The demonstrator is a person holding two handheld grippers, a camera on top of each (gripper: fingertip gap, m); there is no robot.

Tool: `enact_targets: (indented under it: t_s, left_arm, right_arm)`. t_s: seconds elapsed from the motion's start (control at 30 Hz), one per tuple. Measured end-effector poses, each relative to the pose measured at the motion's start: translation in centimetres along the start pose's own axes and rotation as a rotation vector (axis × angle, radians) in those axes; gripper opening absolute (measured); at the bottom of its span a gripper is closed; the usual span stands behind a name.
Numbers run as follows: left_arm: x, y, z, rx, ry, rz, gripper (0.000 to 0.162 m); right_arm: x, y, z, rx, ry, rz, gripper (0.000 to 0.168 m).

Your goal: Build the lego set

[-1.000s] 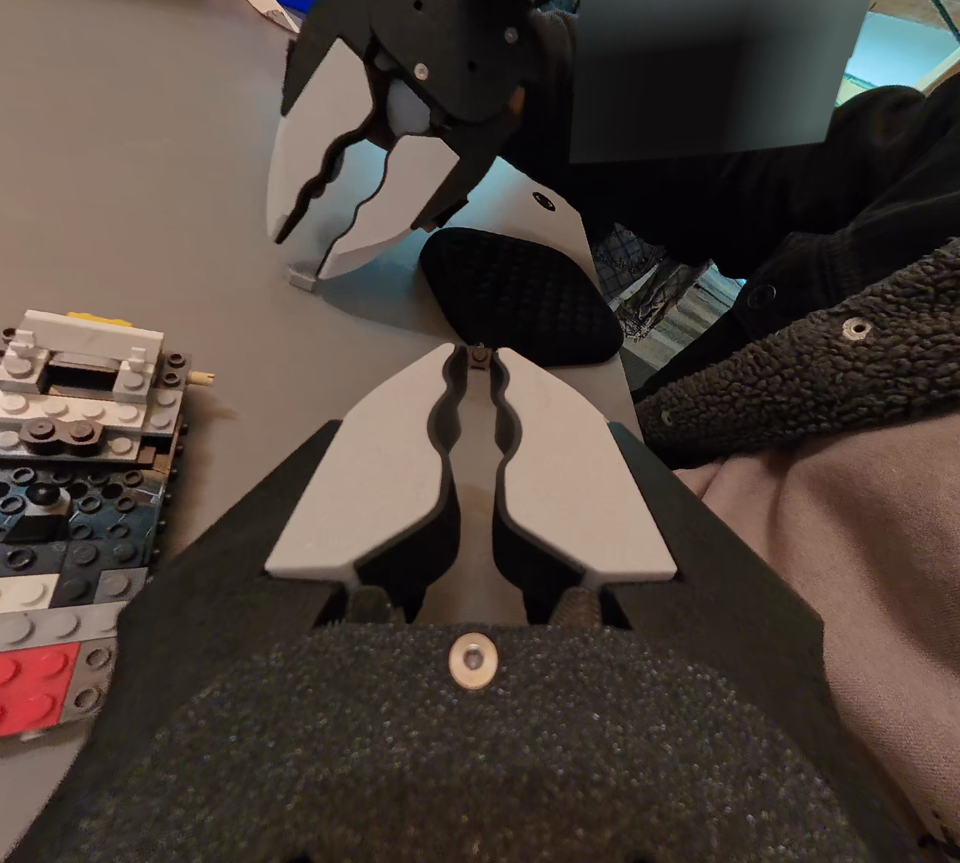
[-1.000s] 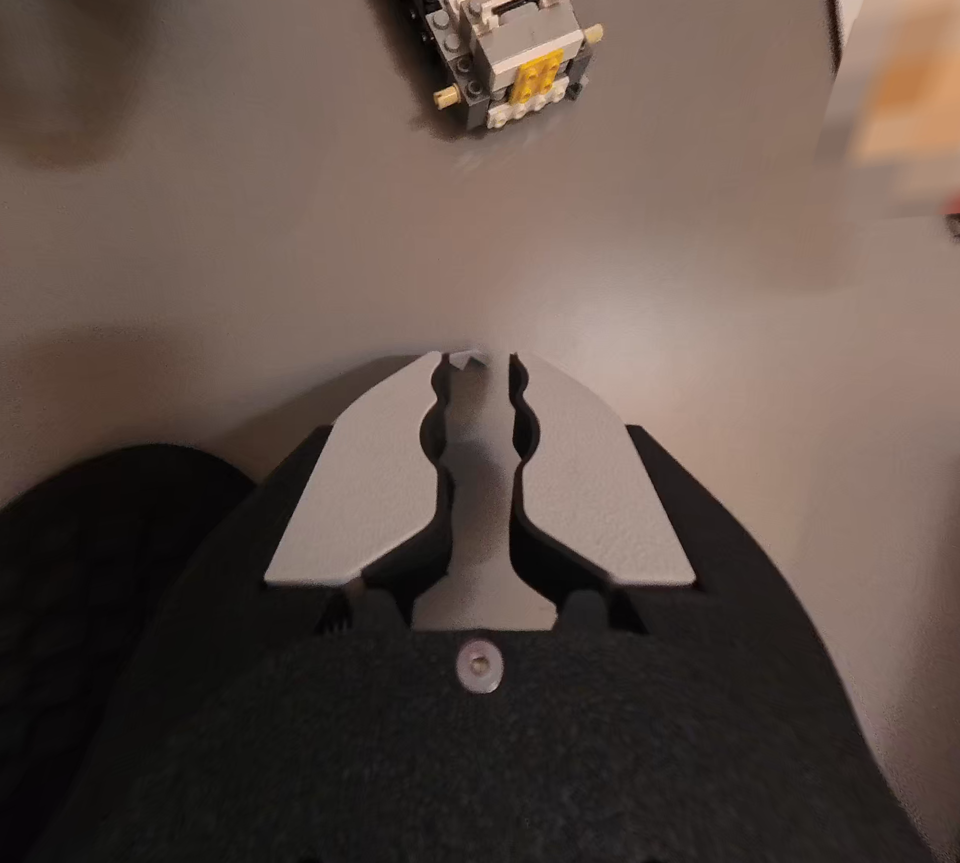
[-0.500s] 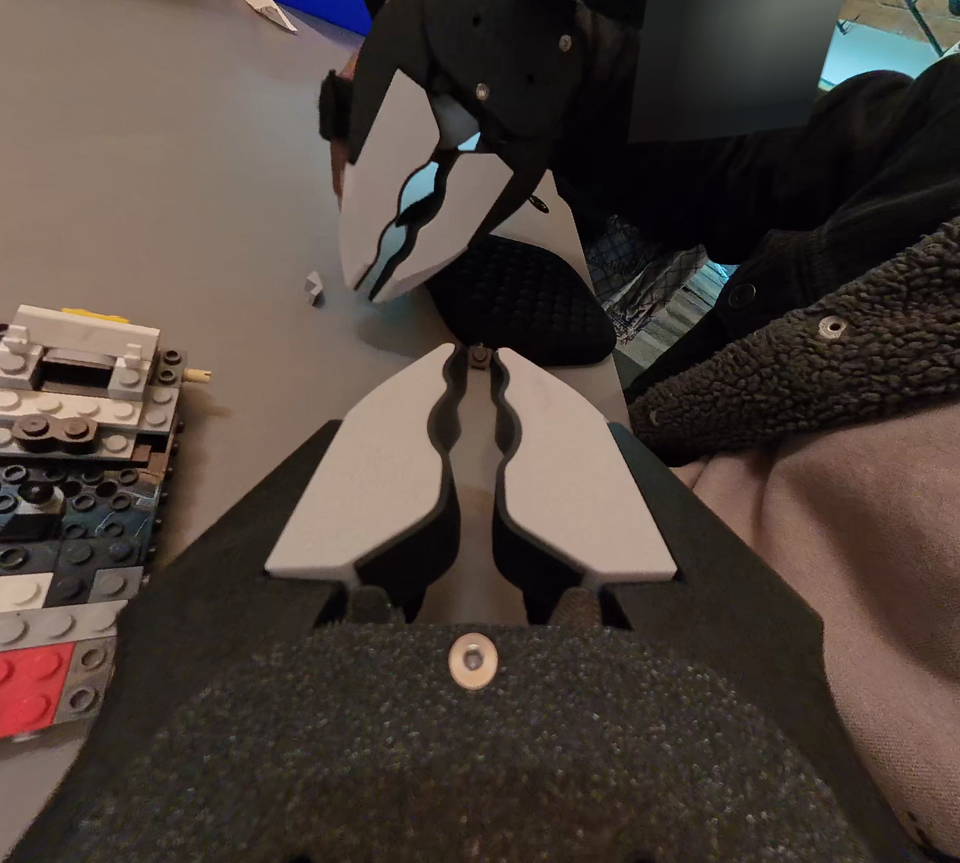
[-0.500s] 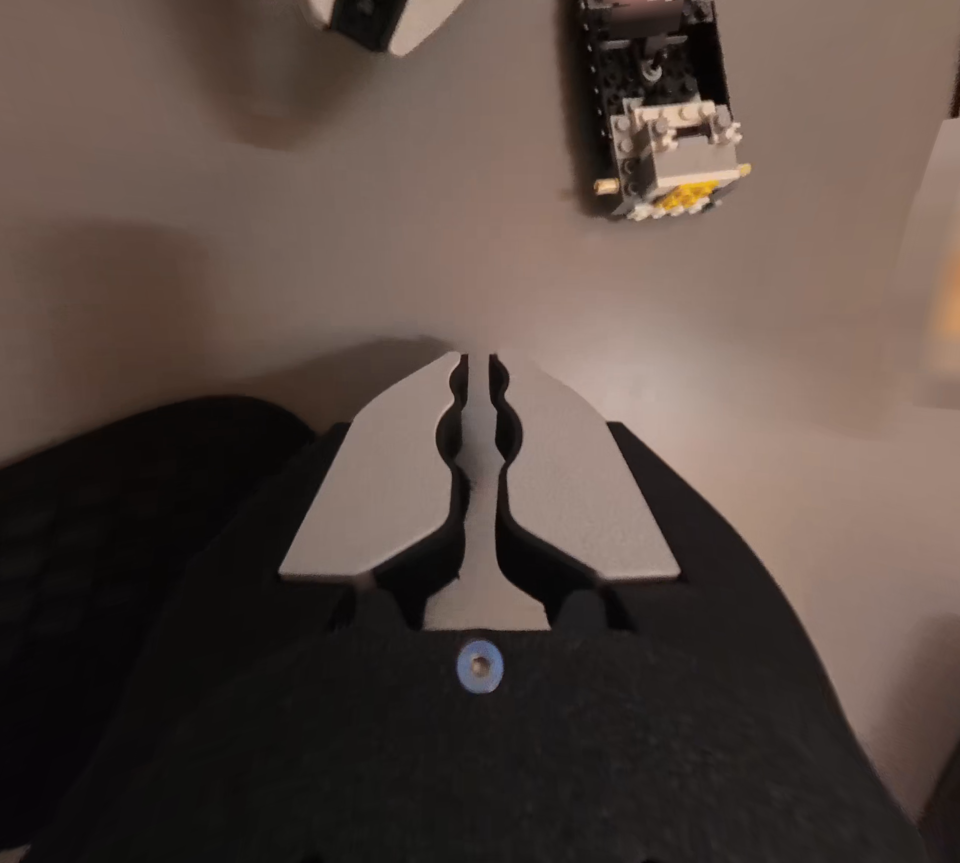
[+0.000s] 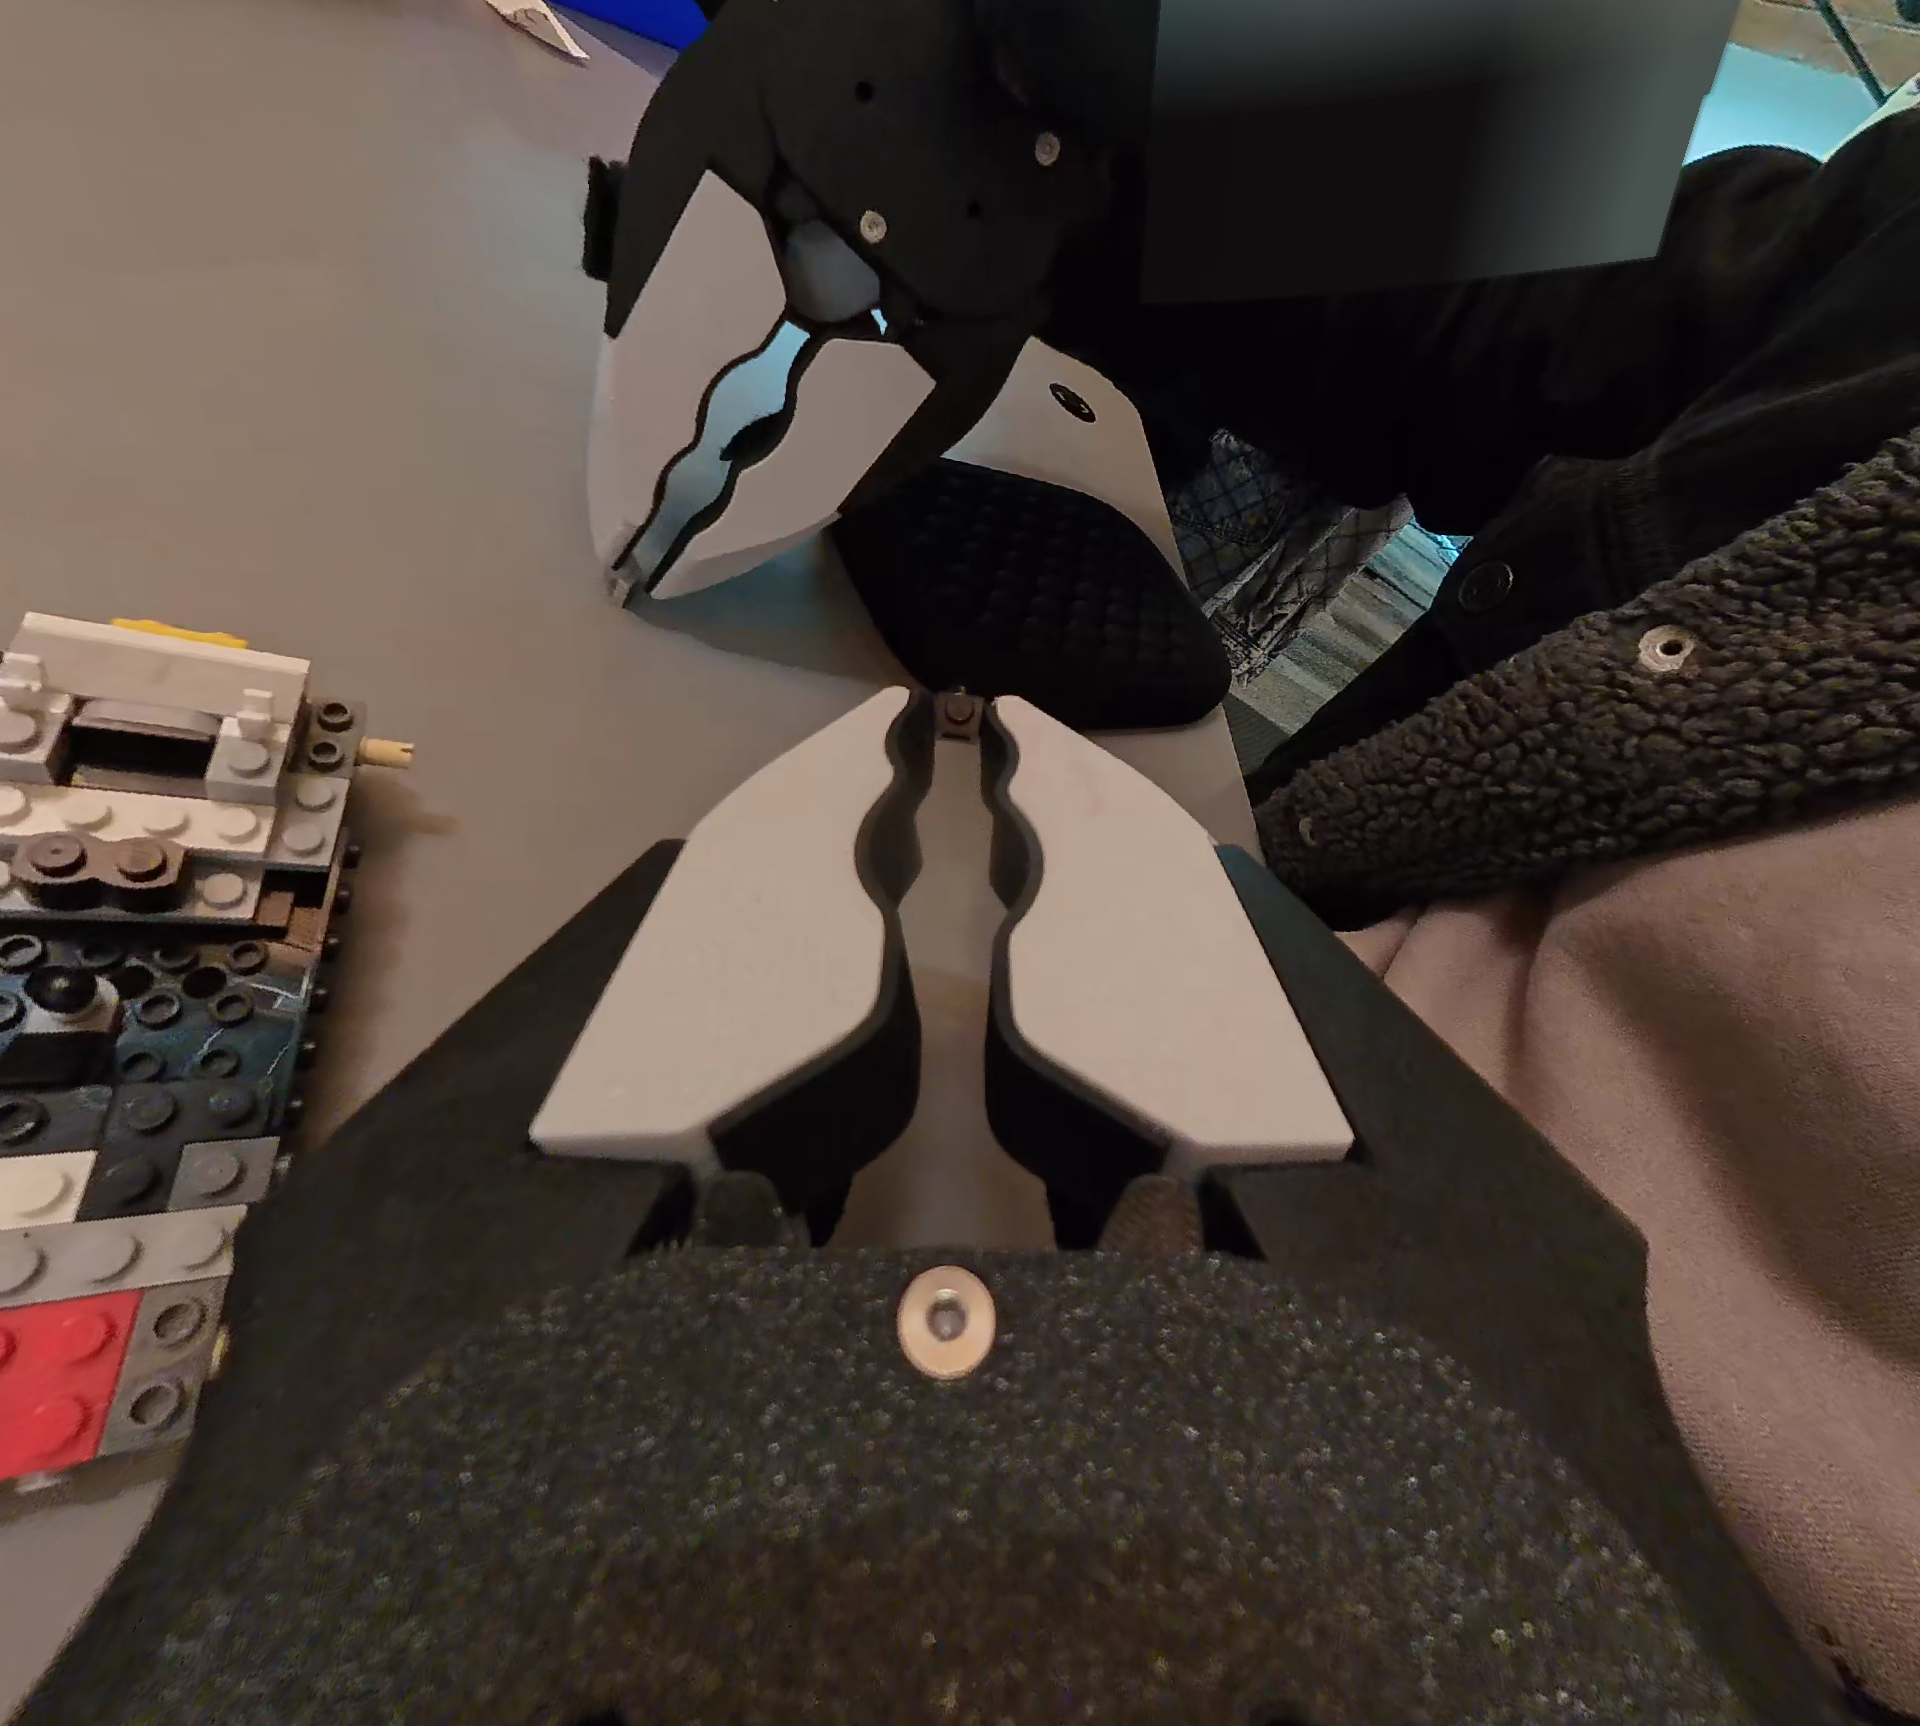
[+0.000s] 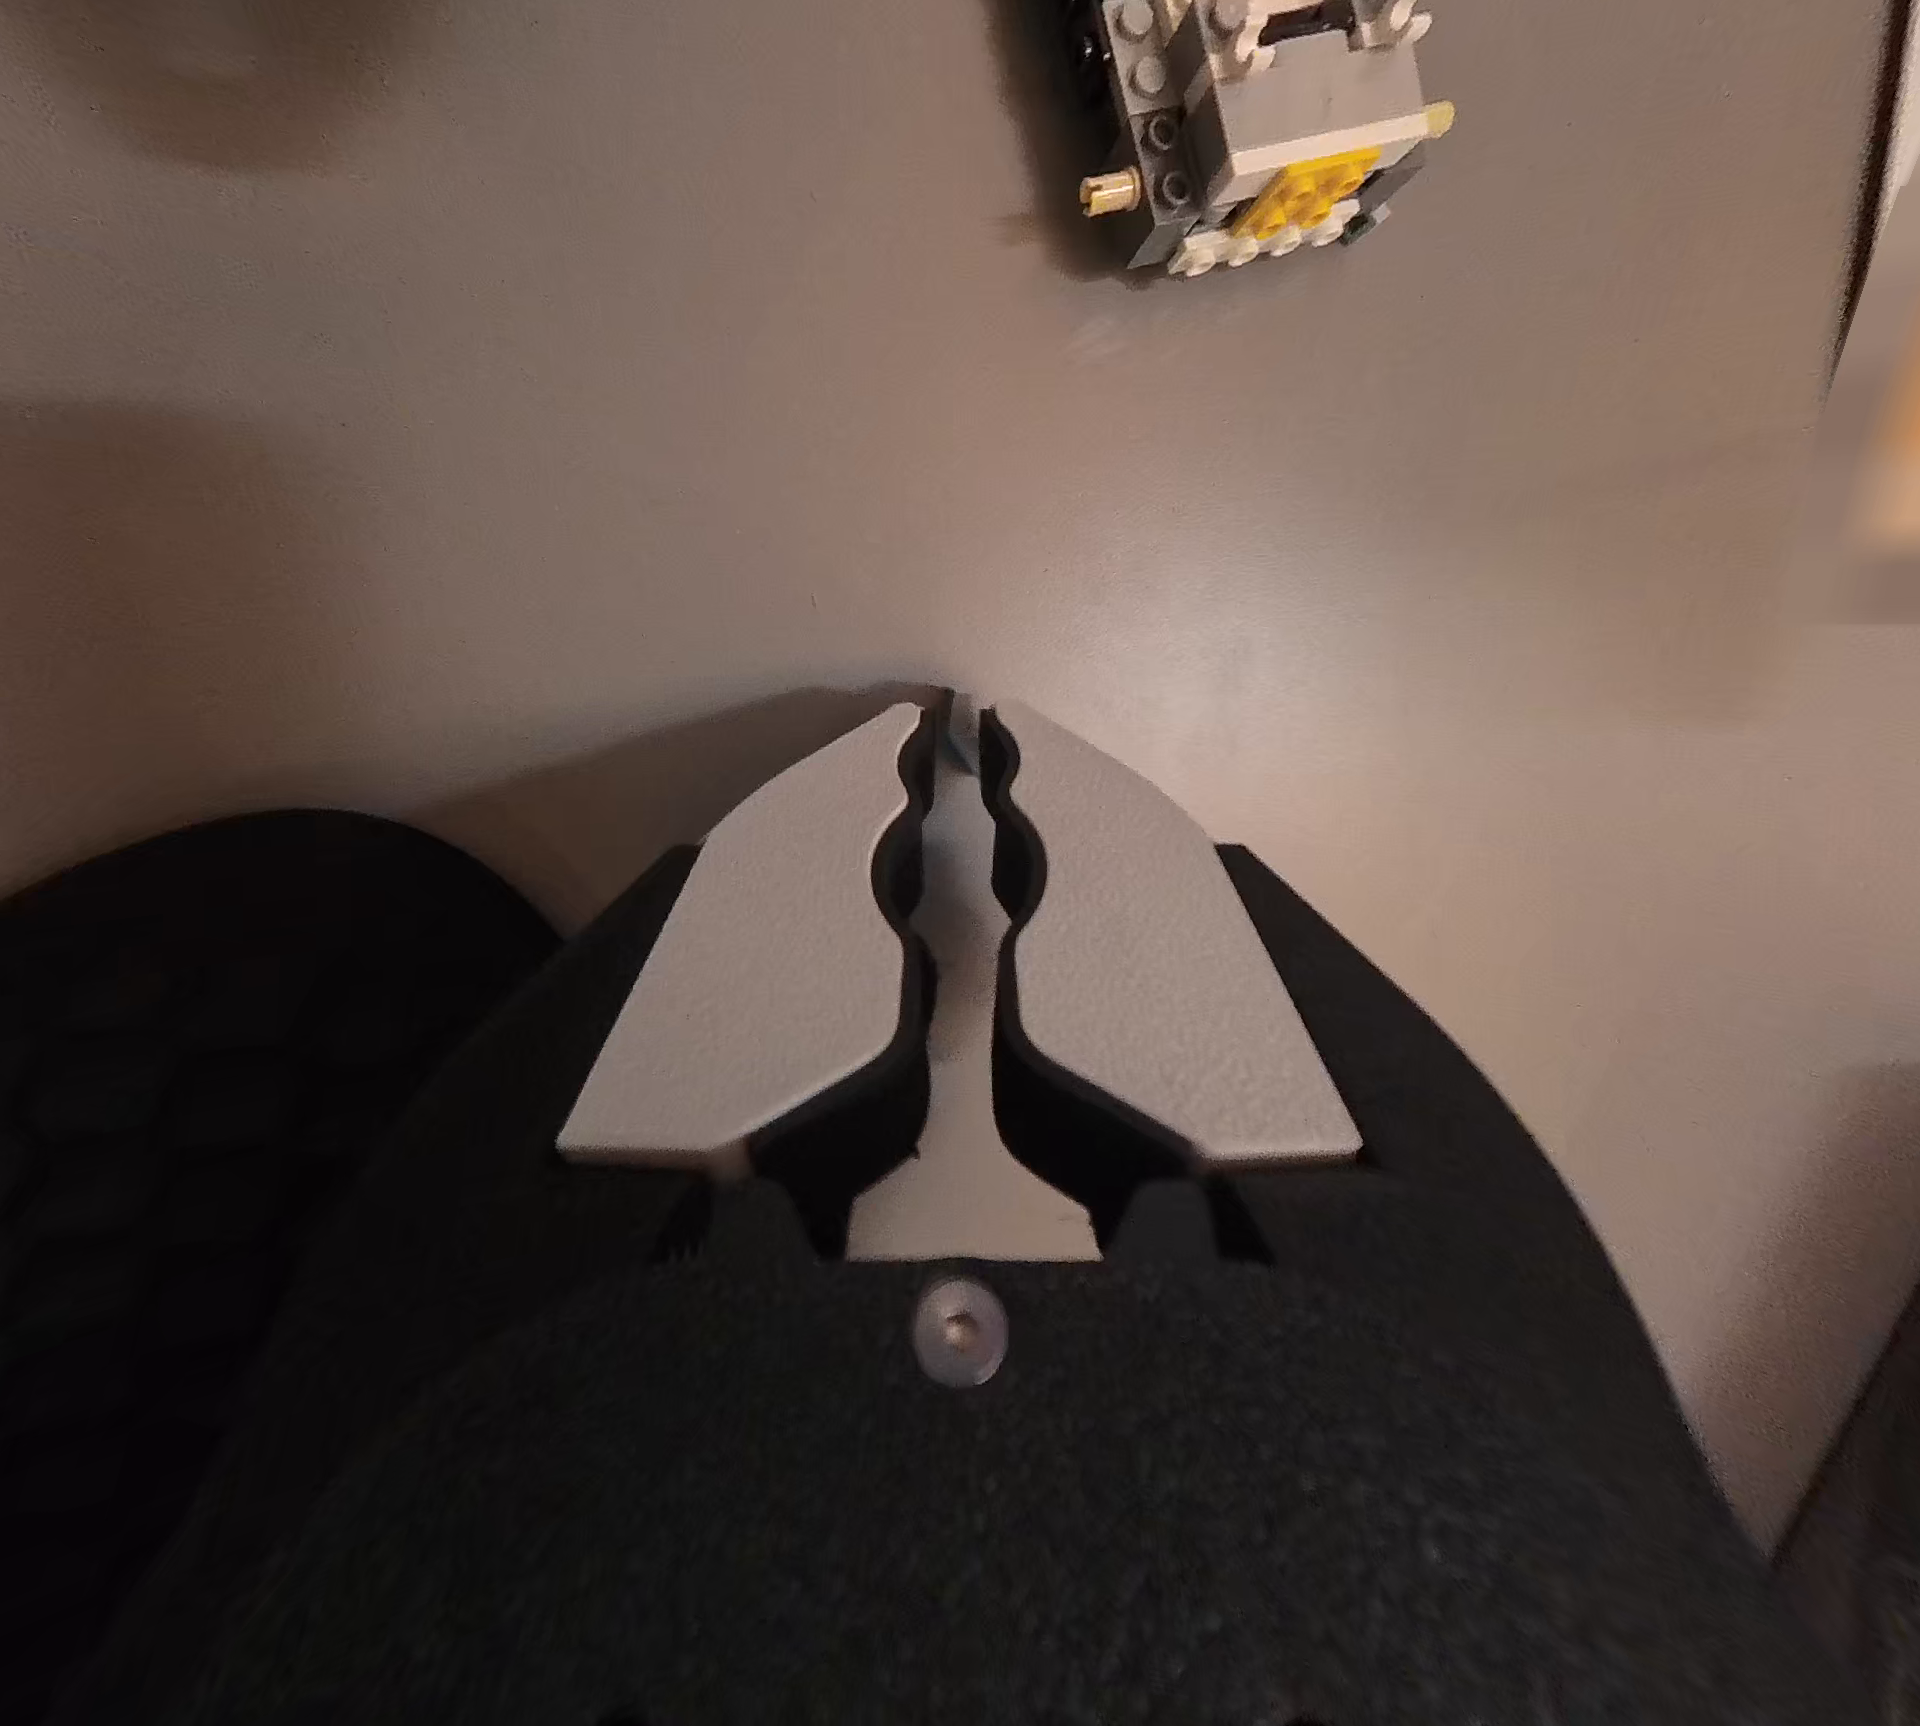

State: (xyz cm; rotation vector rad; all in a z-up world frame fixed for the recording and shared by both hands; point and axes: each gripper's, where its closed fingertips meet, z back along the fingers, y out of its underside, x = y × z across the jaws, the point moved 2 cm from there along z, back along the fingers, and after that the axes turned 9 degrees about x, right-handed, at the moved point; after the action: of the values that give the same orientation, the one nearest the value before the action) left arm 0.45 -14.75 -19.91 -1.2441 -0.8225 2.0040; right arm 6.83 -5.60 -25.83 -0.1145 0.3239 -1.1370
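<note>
While the left gripper (image 5: 957, 720) pinches a tiny dark stud (image 5: 957, 716), the right gripper (image 6: 951, 726) squeezes a small, light, slippery grey piece (image 6: 956, 746) by its sides.

The left claw (image 5: 956, 720) has matt, finely grained pale plastic fingers (image 5: 748, 949) on a rough black body. The surface (image 5: 260, 274) looks smooth and matt. At nine o'clock, the lego model (image 5: 135, 949) shows glossy plastic.
</note>
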Motion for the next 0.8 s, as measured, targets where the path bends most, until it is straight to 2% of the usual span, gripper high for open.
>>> enact_targets:
  t_s: [0.23,0.53,0.8]
  left_arm:
    - [0.1,0.1,0.0,0.001,0.002,0.006,0.009]
    - [0.2,0.2,-0.1,0.006,0.005,0.012,0.009]
    - [0.3,0.2,-0.1,0.006,0.0,0.016,0.009]
  right_arm:
    - [-0.4,0.3,-0.1,-0.069,-0.013,-0.052,0.006]
    - [-0.1,0.5,0.2,-0.055,0.086,-0.007,0.01]
    - [-1.0,0.0,-0.1,-0.096,0.008,-0.016,0.001]
